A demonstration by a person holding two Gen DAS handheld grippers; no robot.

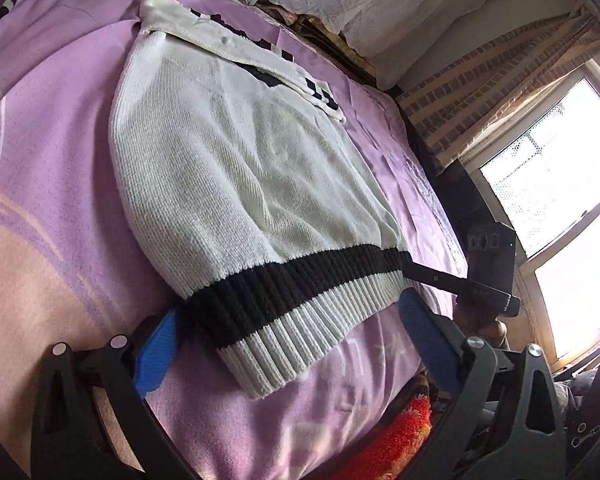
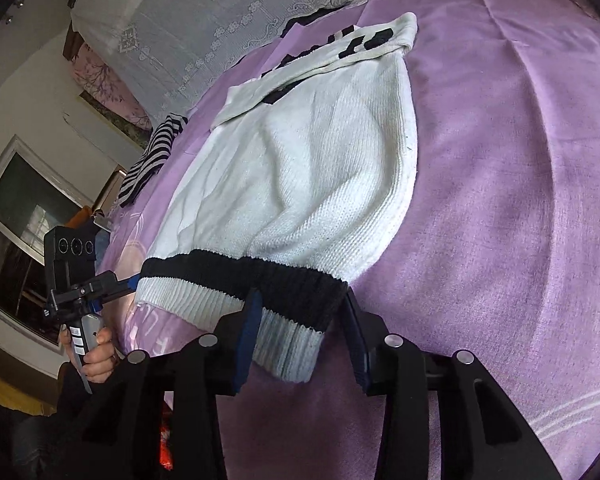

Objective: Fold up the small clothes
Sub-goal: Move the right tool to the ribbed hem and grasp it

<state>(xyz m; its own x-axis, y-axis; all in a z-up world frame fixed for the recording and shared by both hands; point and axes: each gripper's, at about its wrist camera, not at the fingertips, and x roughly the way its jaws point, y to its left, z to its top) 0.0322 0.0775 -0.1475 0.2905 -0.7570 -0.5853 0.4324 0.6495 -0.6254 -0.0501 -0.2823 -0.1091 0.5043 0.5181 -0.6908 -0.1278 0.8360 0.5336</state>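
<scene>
1. Sweaters: 1 – white knit sweater (image 1: 236, 168) w/ black-and-white ribbed hem, flat on the bed.
2. Striped garments: 1 – black/white striped piece (image 2: 148, 160) further up the bed, near its edge.
3. Beds: 1 – purple sheet (image 2: 500, 200) over it.
4. Grippers: 2 – my left gripper (image 1: 284, 344) and my right gripper (image 2: 300, 328), 2 blue-padded fingers (image 1: 156, 356) each, so 4 fingers total.
5. Hands in view: 1 – my left hand (image 2: 98, 354) on its handle.
6. Windows: 1 bright window (image 1: 556, 184) w/ a curtain.
7. Lace covers: 1 – white lace cloth (image 2: 220, 20) at the bed's far end.
8. Orange shaggy things: 1 – orange fluffy item (image 1: 400, 436) below the bed edge; can't tell what it is.
</scene>
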